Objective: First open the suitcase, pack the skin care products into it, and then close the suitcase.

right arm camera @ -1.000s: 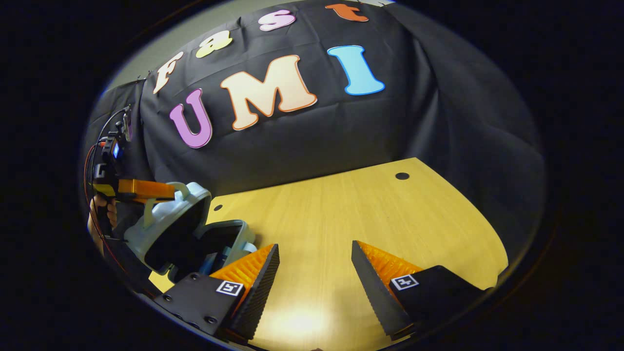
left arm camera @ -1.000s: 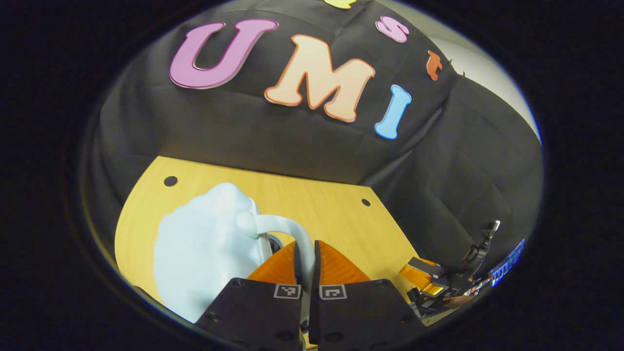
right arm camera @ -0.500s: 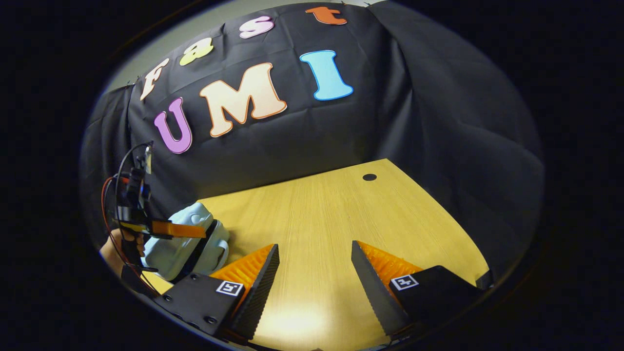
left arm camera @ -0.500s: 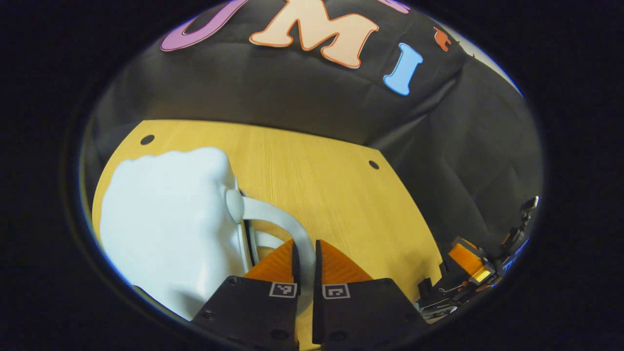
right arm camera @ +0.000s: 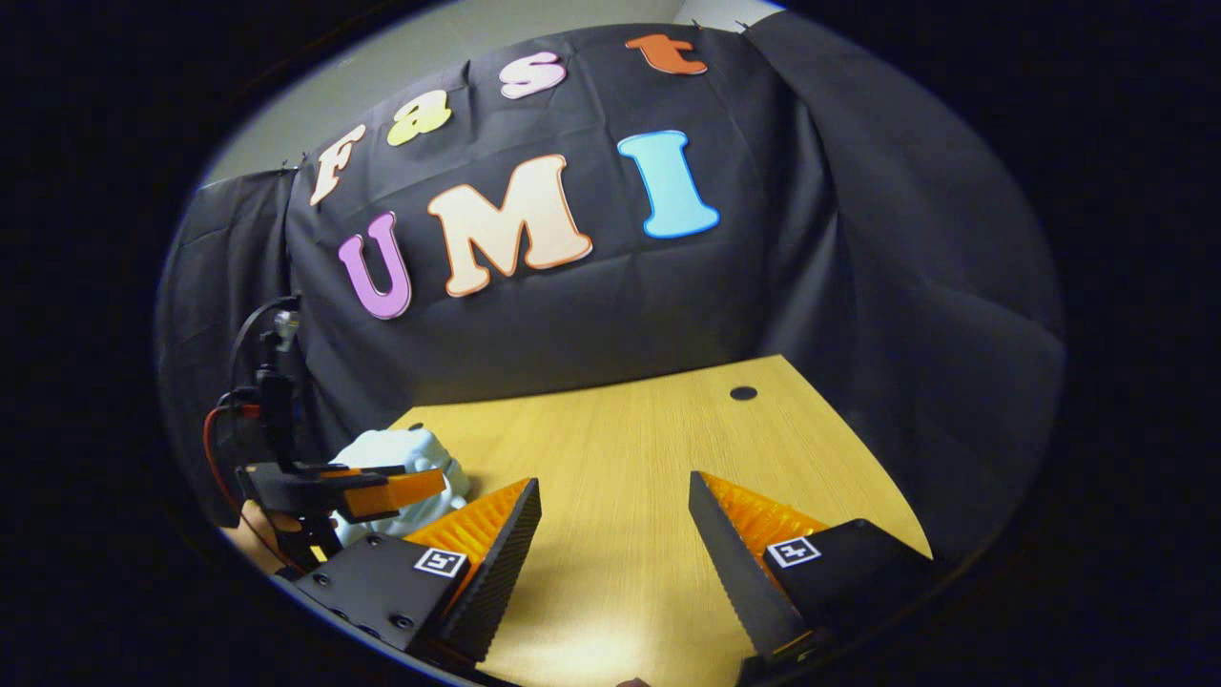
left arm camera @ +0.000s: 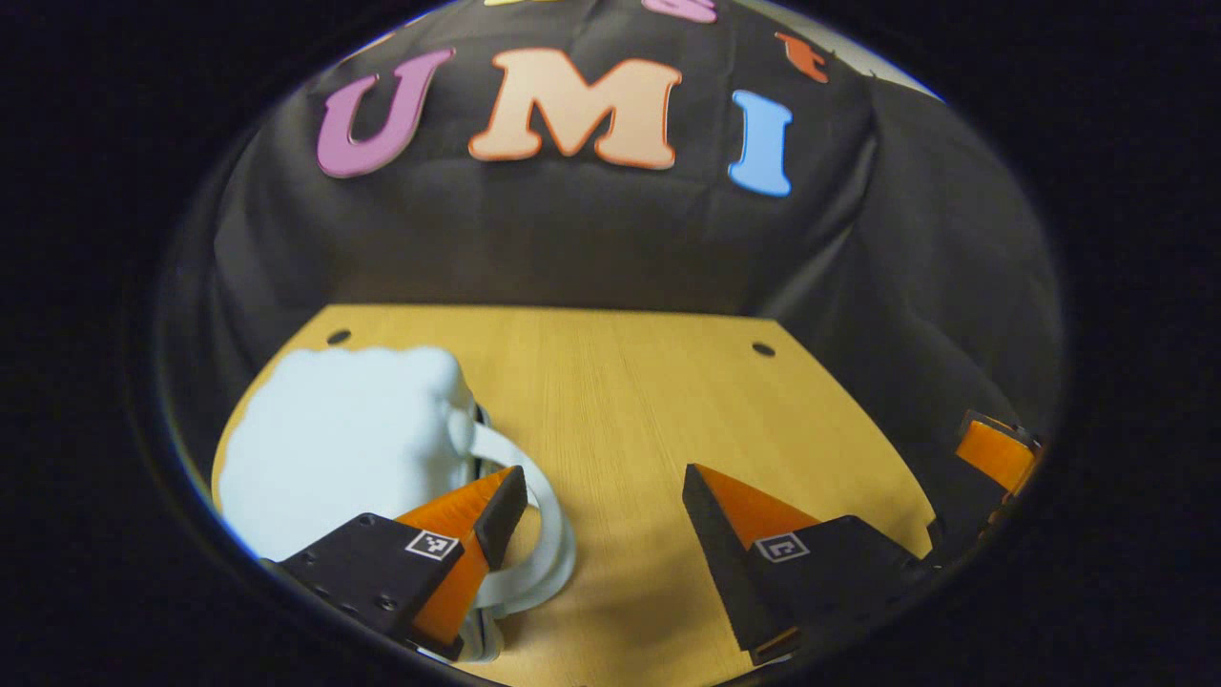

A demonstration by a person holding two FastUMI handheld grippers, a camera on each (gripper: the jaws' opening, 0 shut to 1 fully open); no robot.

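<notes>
Your suitcase (left arm camera: 339, 448) lies at the lower left of the left gripper view, a small pale-blue hard shell resting closed on the wooden table (left arm camera: 649, 401), its looped handle (left arm camera: 534, 534) curving out toward the bottom centre. It looks stiff, smooth and light, so expect it to slide if you nudge the shell; the handle is the sure place to take hold. Your left gripper (left arm camera: 601, 506) stands wide open, one finger lying just inside the handle loop, clamping nothing. In the right gripper view the case (right arm camera: 405, 468) sits at lower left, and your right gripper (right arm camera: 615, 534) is open too, over bare table, well apart from it.
</notes>
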